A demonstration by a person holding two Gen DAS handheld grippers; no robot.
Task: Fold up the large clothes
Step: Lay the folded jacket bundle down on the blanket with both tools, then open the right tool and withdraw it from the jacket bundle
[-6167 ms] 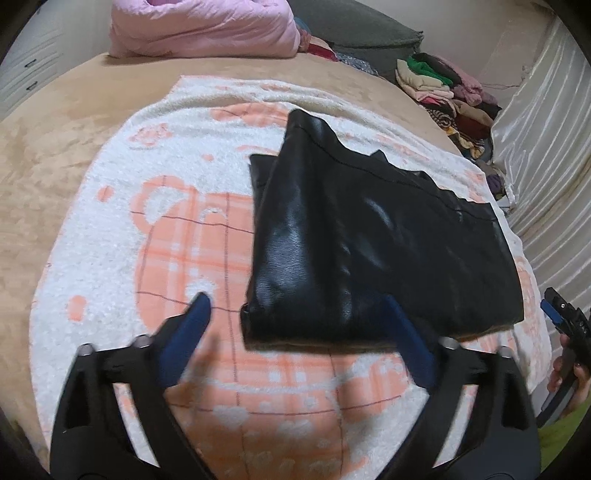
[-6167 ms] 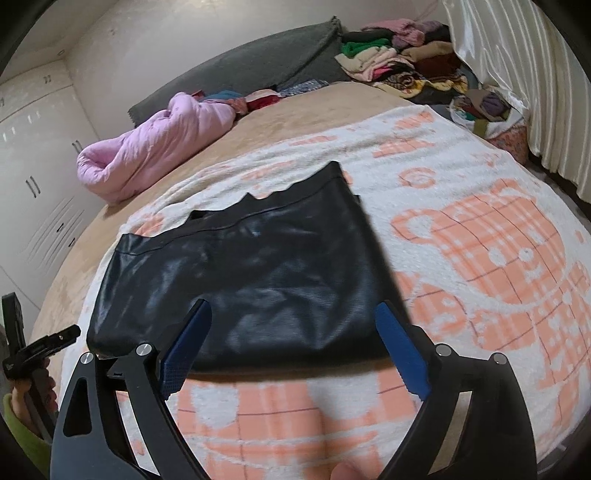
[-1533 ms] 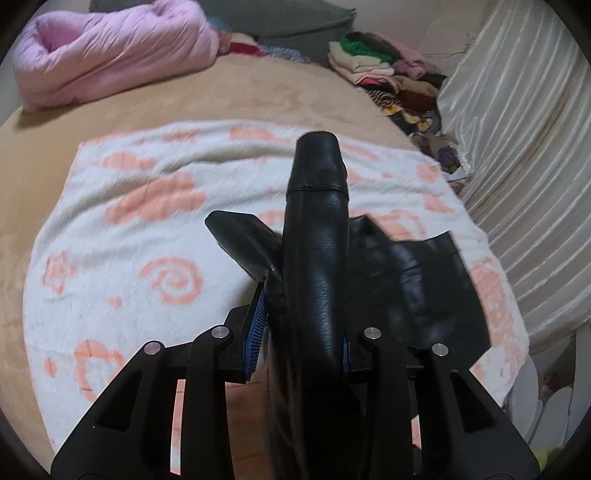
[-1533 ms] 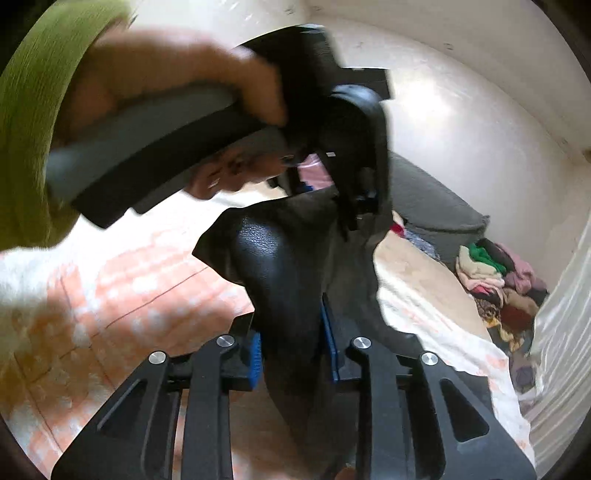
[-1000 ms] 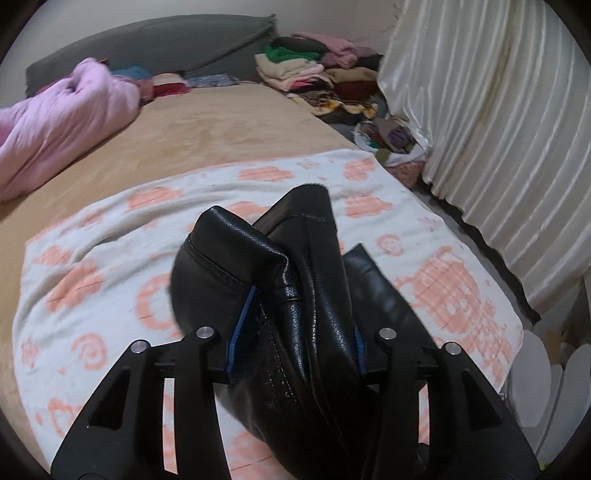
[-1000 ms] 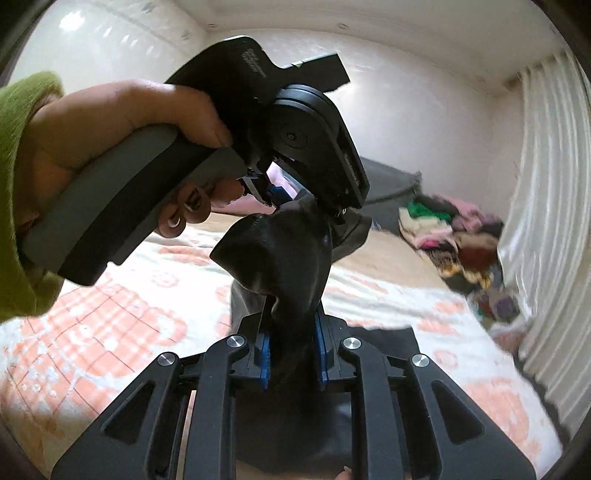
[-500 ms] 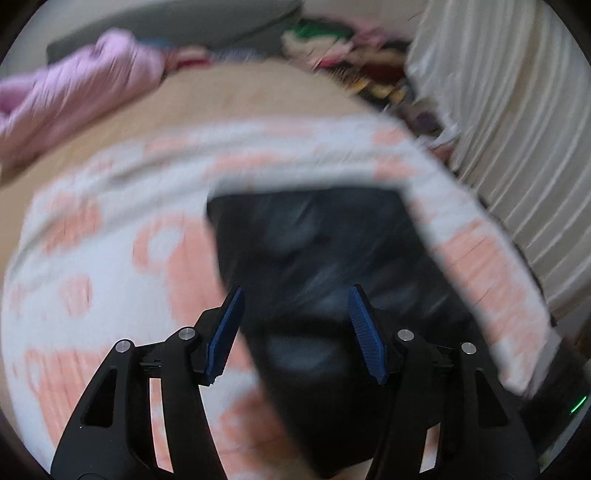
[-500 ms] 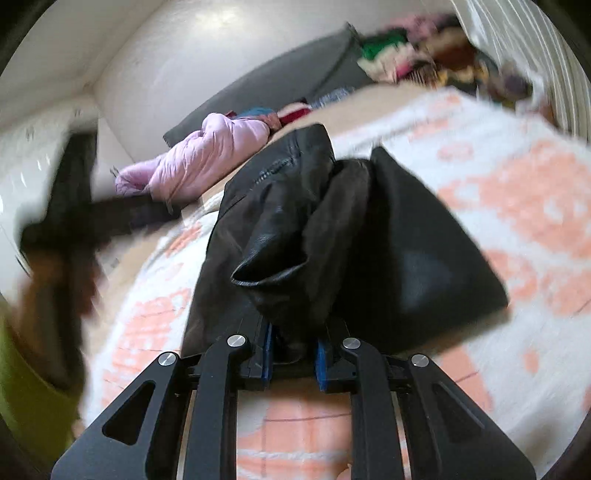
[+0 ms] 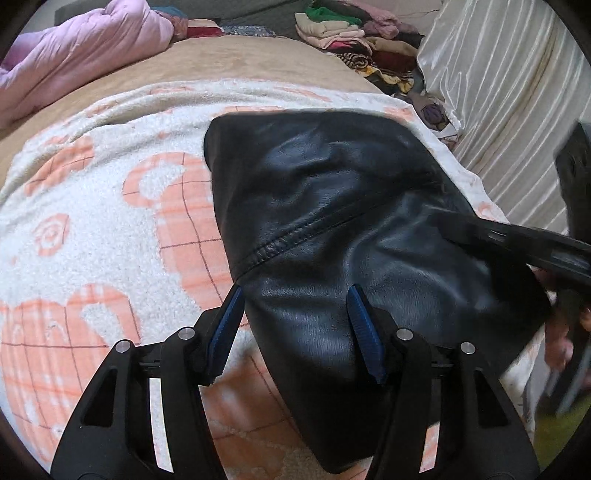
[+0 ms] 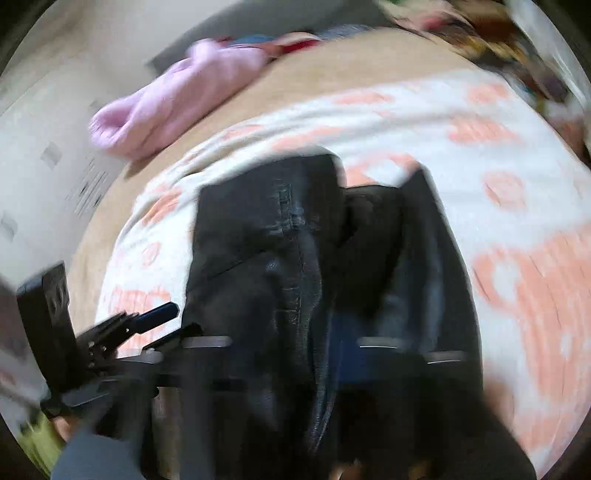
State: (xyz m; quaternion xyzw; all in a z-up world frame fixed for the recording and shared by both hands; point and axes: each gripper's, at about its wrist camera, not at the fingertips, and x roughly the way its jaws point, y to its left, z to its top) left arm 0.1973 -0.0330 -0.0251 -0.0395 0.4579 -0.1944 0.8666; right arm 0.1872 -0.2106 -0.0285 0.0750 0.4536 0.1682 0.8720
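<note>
While its two blue-padded fingers (image 9: 229, 325) are standing spread apart with nothing between them, the left gripper (image 9: 295, 332) is hovering just over the near edge of the black leather garment (image 9: 332, 221). One pad is sitting over the blanket (image 9: 92, 229) beside the garment's left edge, and the other is sitting over the leather itself.

The garment is lying folded in a thick bundle on the white blanket with orange checked patterns, a stitched seam running slantwise across its top layer. In the right wrist view the picture is badly smeared: the right gripper (image 10: 354, 354) is showing only as dark streaks right against the leather, and whether its fingers are spread or pinching the cloth cannot be told. From the left wrist view, a dark arm of that right gripper (image 9: 517, 240) is reaching in over the garment's right side.

The blanket is covering a tan bed (image 9: 229, 62). A pink quilt (image 9: 81, 62) is lying bunched at the bed's far left corner, and a heap of folded clothes (image 9: 354, 33) is sitting beyond the far right edge, near the pale curtain (image 9: 509, 92).
</note>
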